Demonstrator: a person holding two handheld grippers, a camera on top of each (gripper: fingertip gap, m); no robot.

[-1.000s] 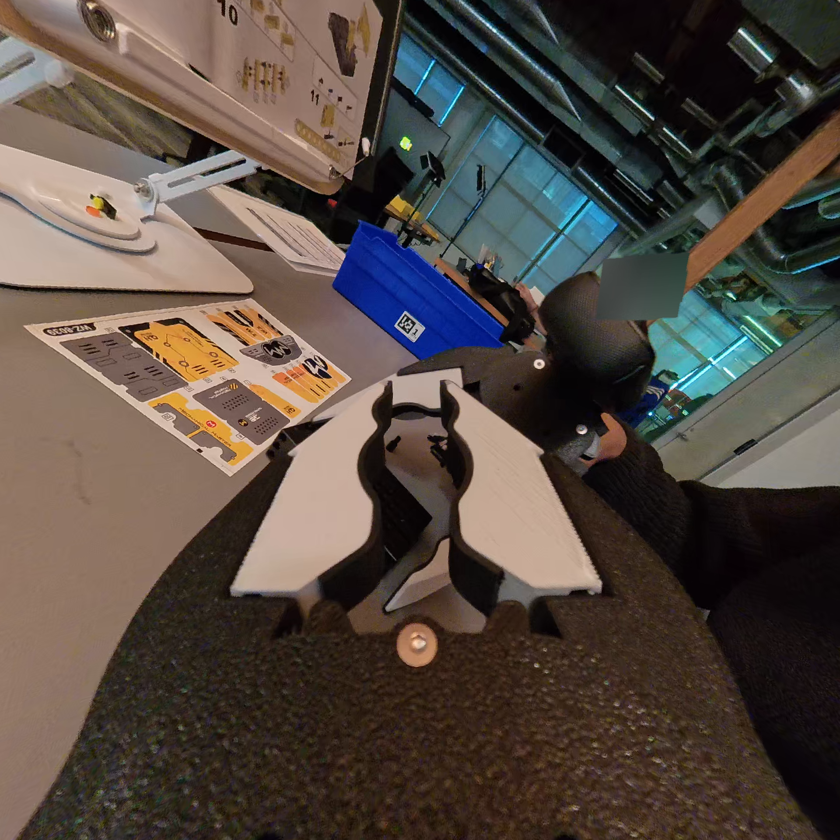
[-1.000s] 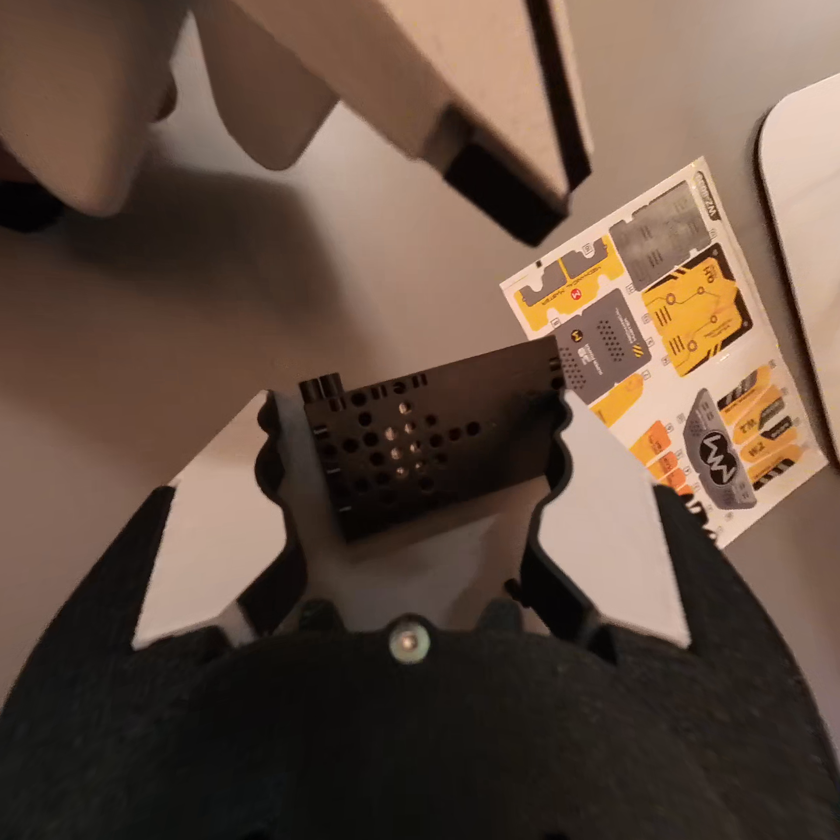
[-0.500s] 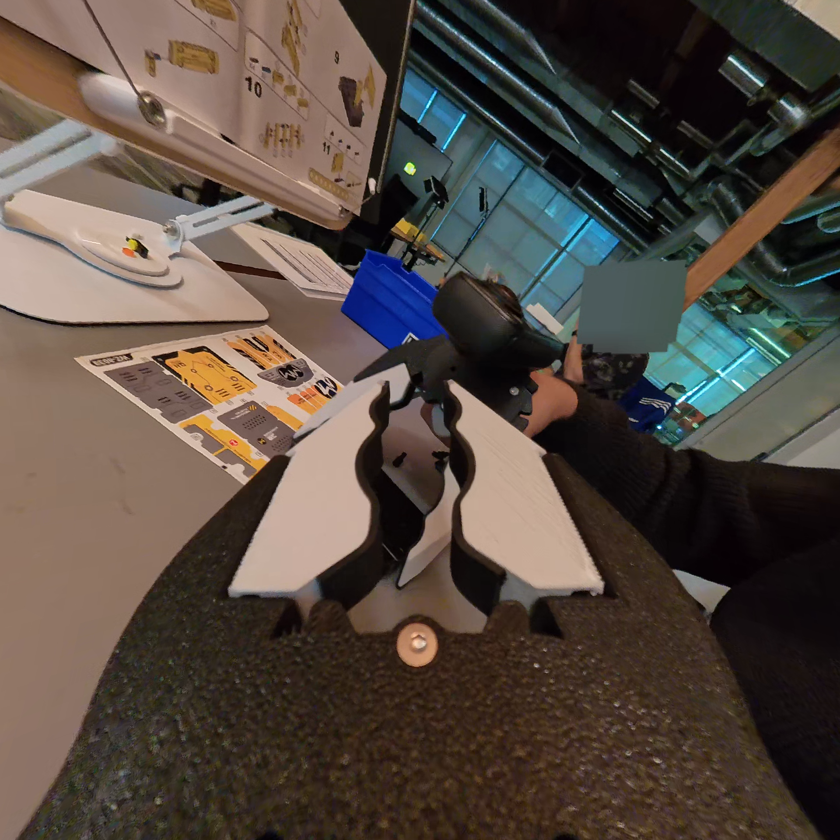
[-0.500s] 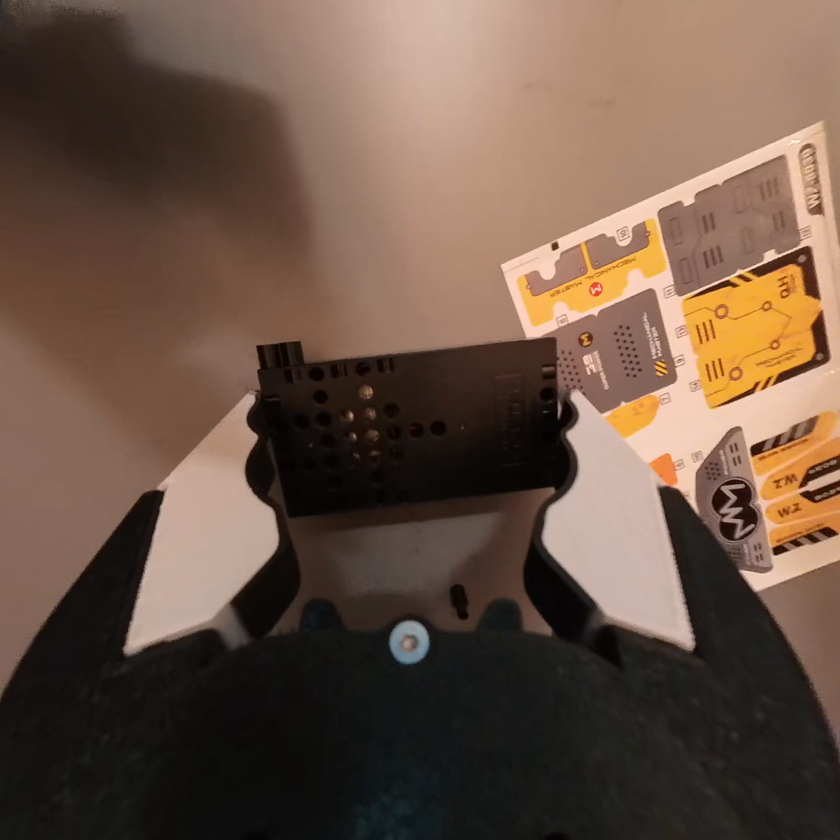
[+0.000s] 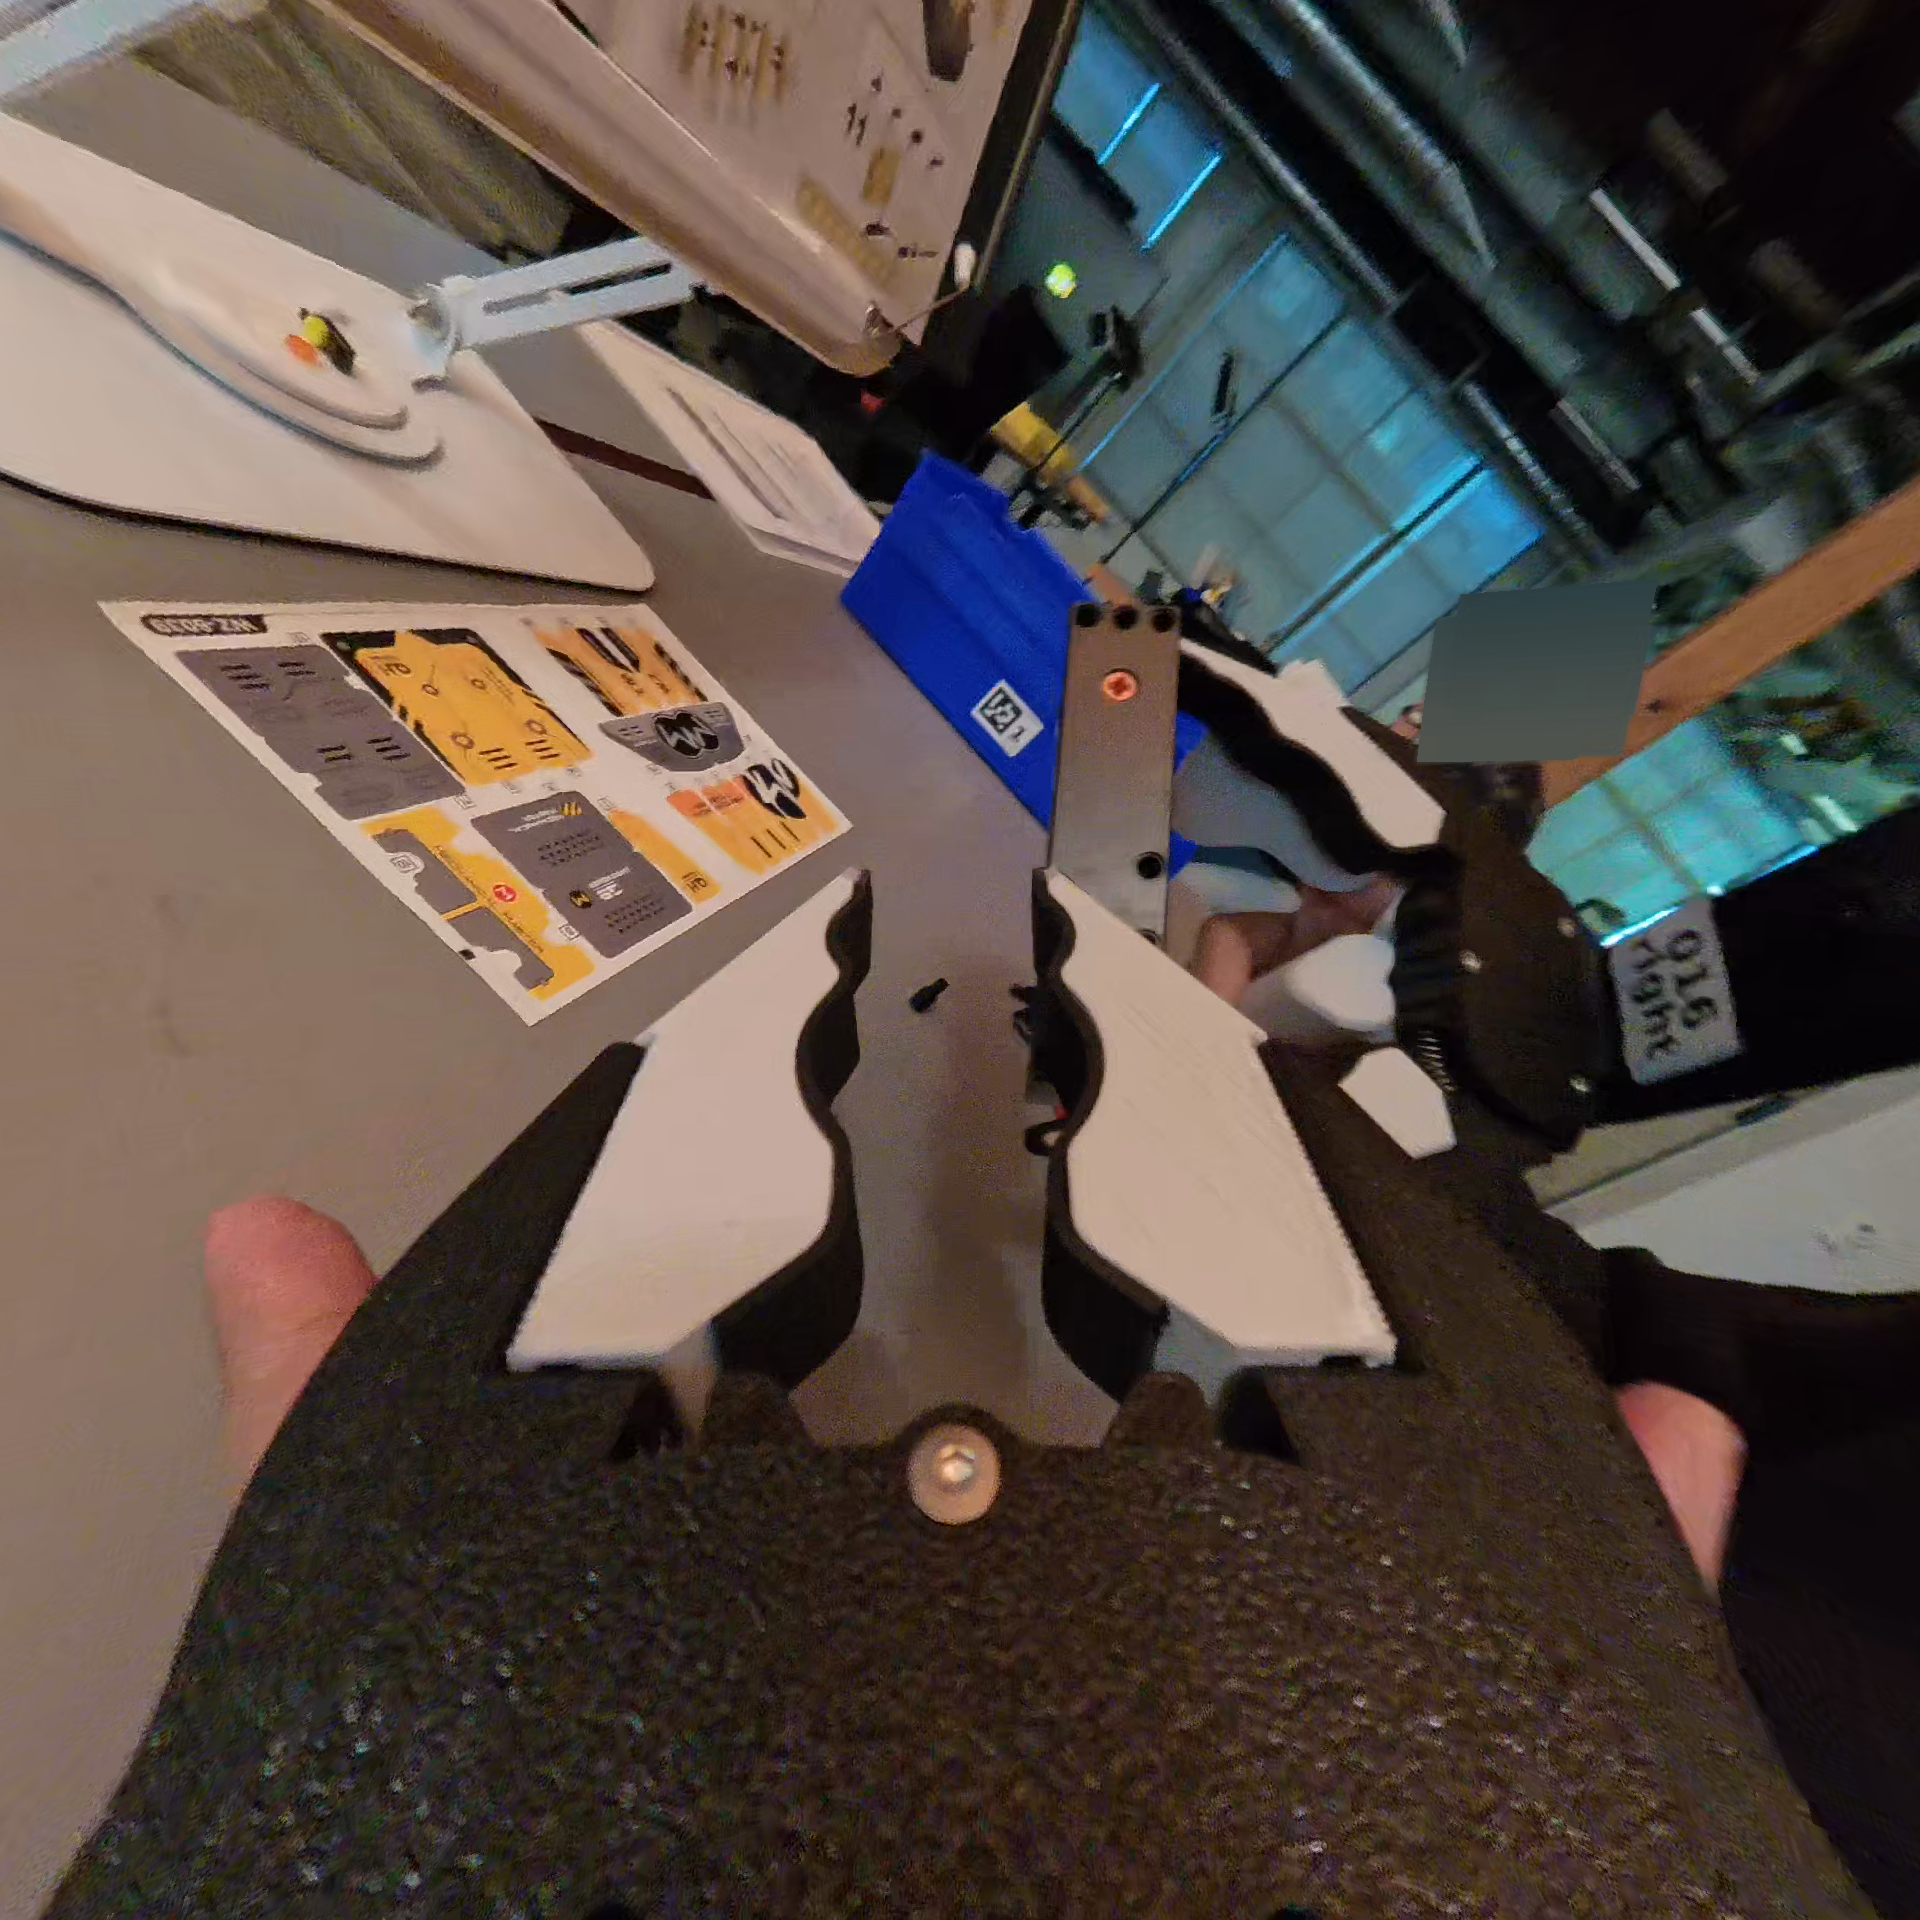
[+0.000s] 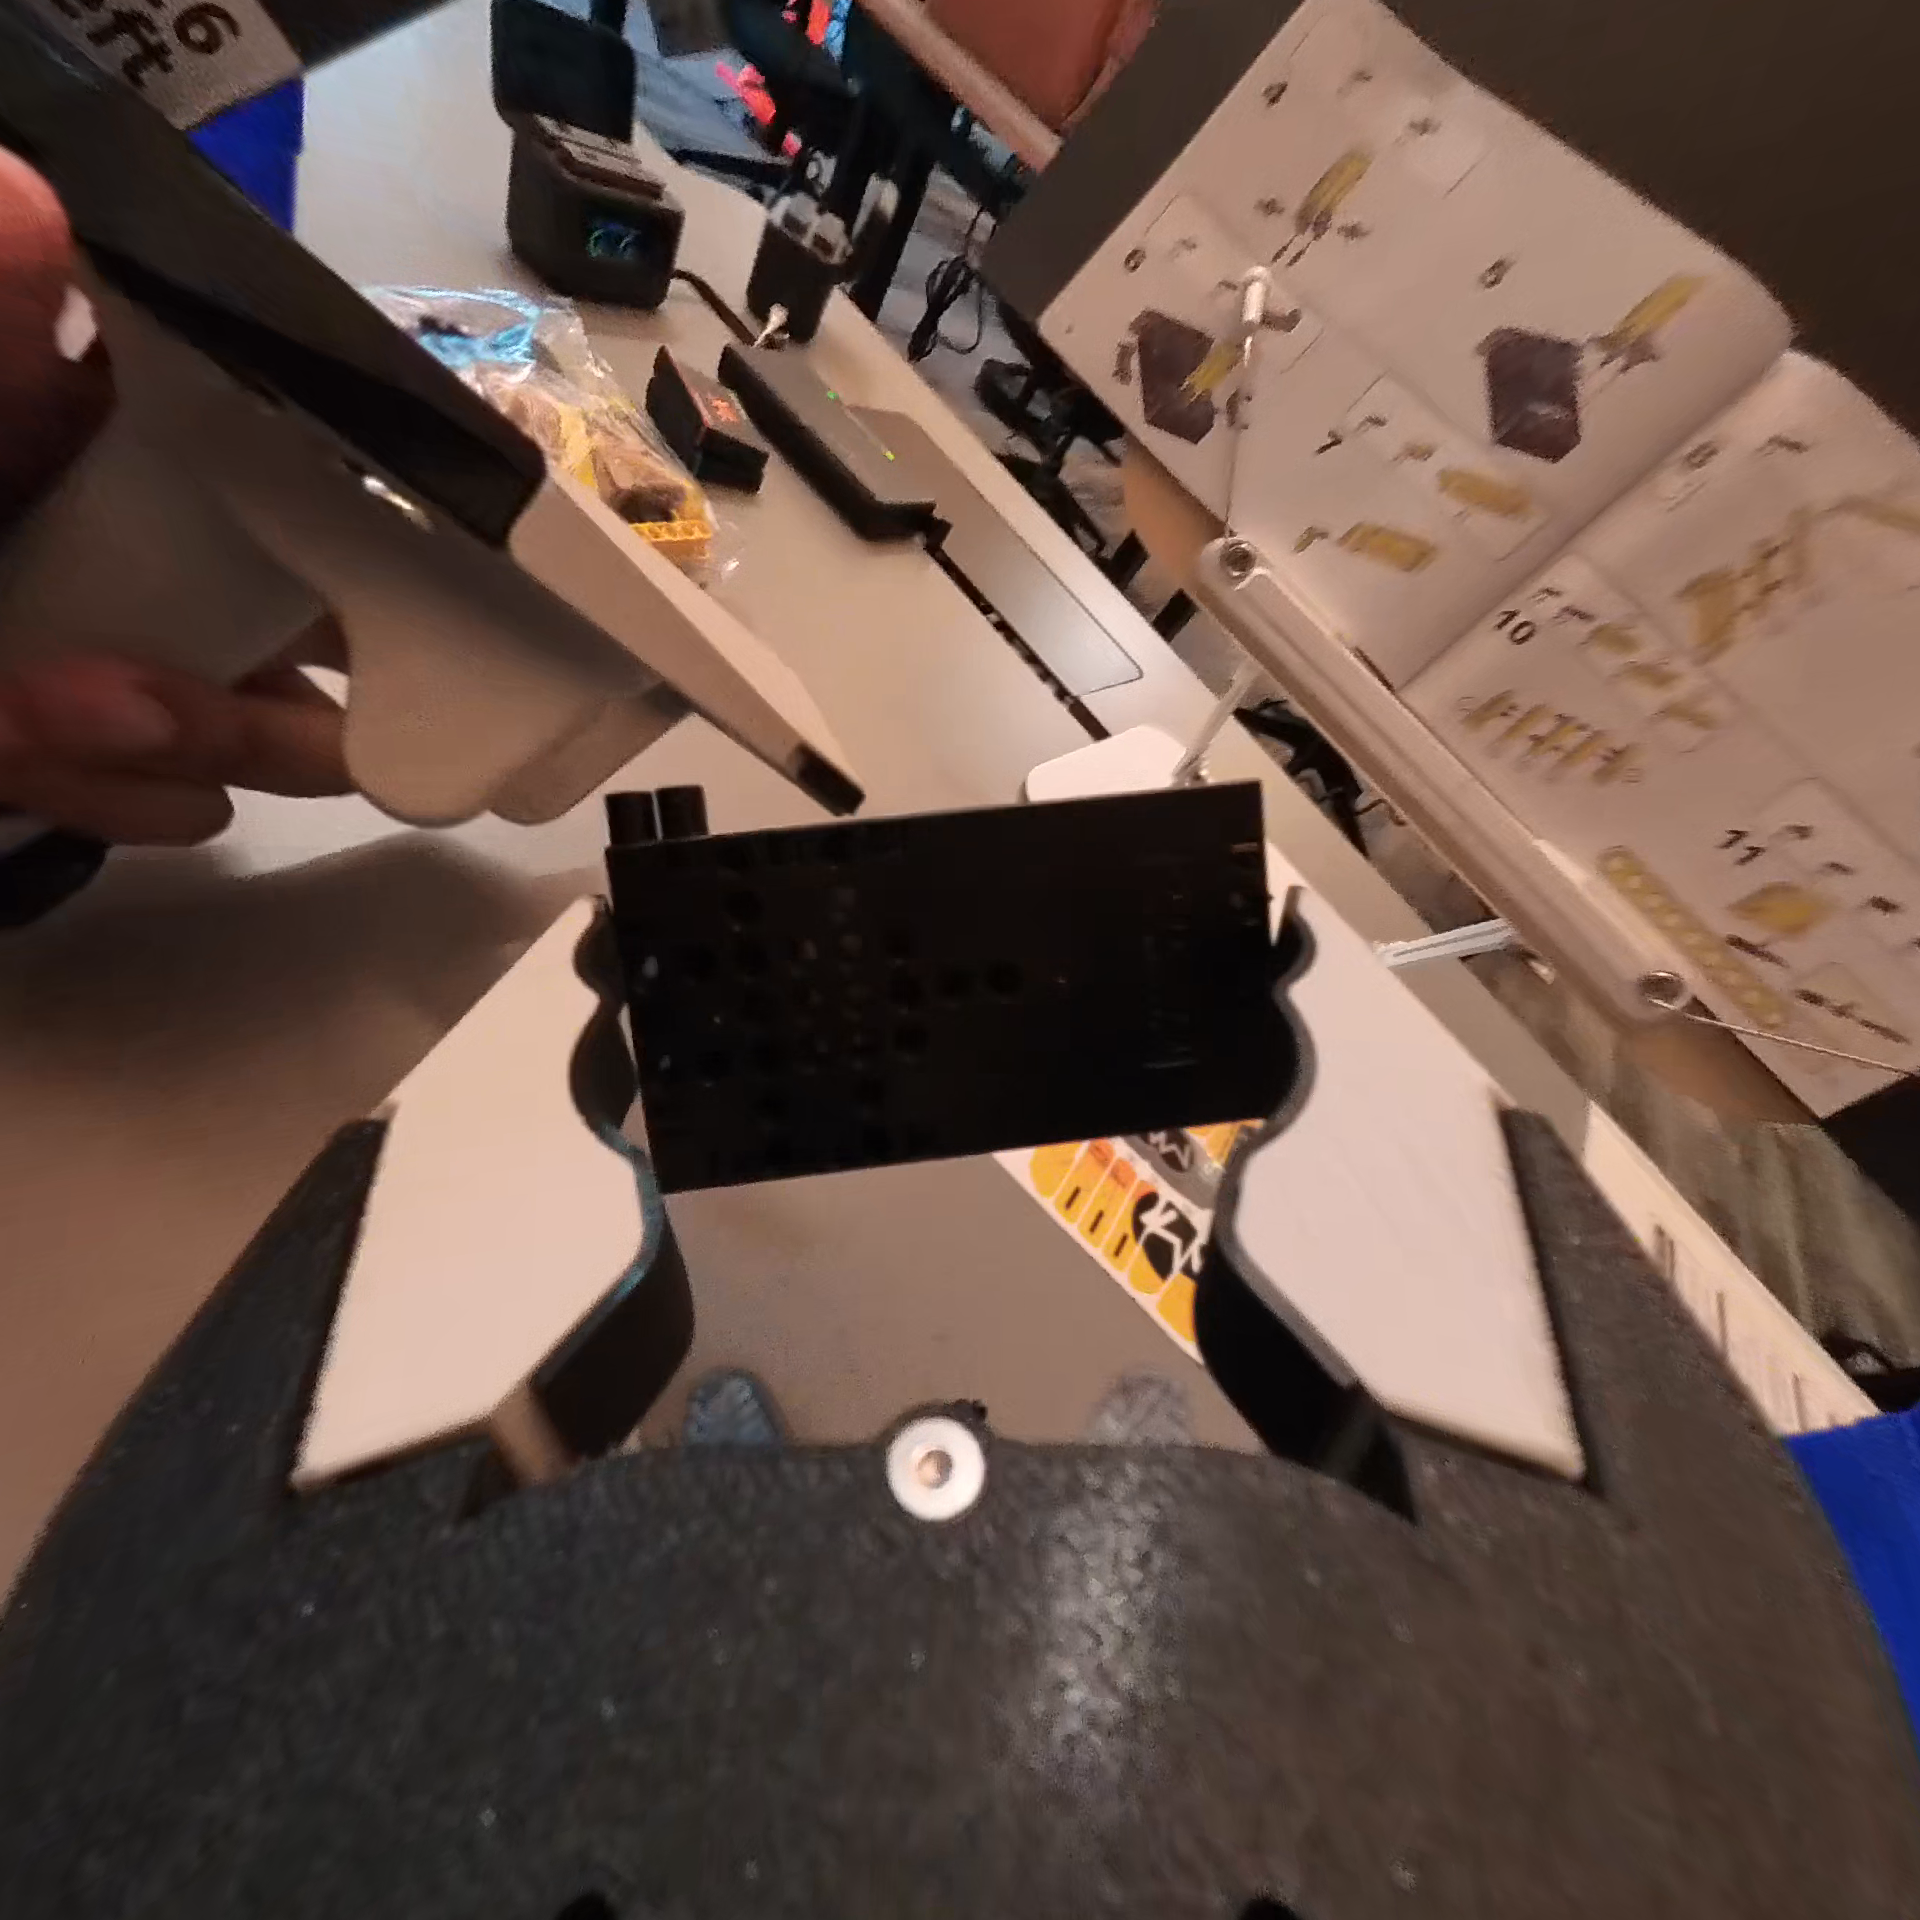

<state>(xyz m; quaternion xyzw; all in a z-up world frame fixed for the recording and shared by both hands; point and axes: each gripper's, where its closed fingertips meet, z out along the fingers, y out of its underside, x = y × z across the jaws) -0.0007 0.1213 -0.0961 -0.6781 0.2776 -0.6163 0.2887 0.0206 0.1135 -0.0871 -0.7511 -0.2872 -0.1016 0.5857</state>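
My right gripper is shut on a black perforated block with two short pegs at its top left corner, and holds it above the grey table. In the left wrist view the block shows edge-on and upright, held by the right gripper. My left gripper is open and empty, low over the table, its right fingertip close to the block's lower end. A small black pin lies on the table between its fingers. The left gripper also shows in the right wrist view, up and to the left of the block.
A yellow and grey sticker sheet lies flat to the left. A white stand base carries an open instruction booklet on a holder. A blue bin stands behind. A bag of parts and black devices sit farther back. Left and right tips are no more than a few centimetres apart.
My right gripper has lifted and tipped up with the block, from facing down at the table to facing the booklet. The left gripper's fingers stand slightly wider apart.
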